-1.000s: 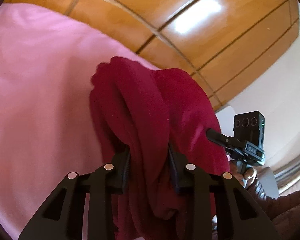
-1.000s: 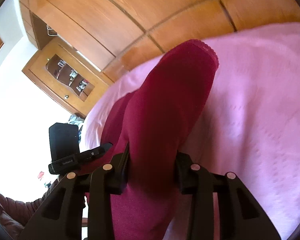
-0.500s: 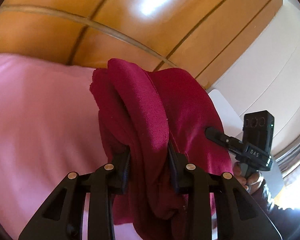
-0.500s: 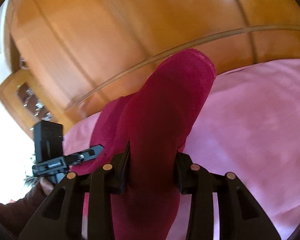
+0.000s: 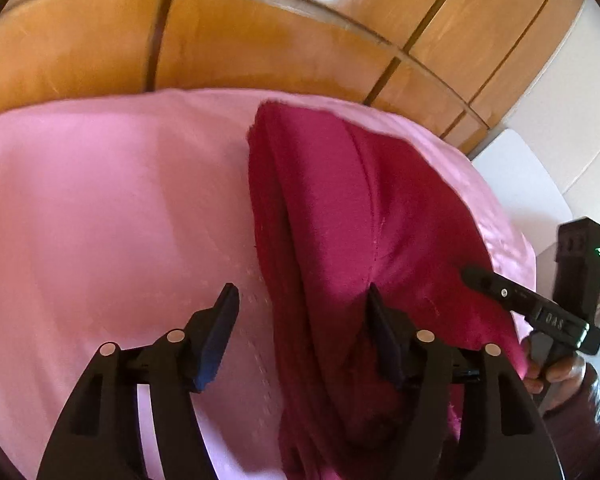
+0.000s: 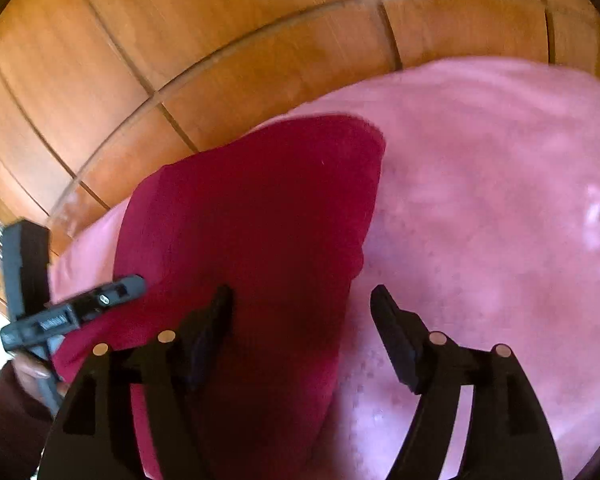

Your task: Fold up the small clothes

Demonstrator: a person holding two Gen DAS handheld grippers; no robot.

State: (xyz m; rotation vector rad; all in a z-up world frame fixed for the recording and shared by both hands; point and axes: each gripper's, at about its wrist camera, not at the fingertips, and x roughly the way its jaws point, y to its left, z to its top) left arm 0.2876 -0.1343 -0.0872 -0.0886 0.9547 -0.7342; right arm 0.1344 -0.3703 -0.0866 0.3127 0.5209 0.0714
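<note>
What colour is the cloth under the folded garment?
Pale pink bedspread, clearest in the left wrist view.

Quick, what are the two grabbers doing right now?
Left gripper: open, jaws just opening, dark red garment lying loose between them.
Right gripper: open too, just opening, same garment between.

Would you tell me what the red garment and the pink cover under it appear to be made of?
Red garment: soft matte knit, probably fleece or cotton jersey; it drapes in thick folds with a stitched seam. Pink cover: smooth woven fabric, faint sheen, possibly a bedspread with a subtle raised pattern.
</note>
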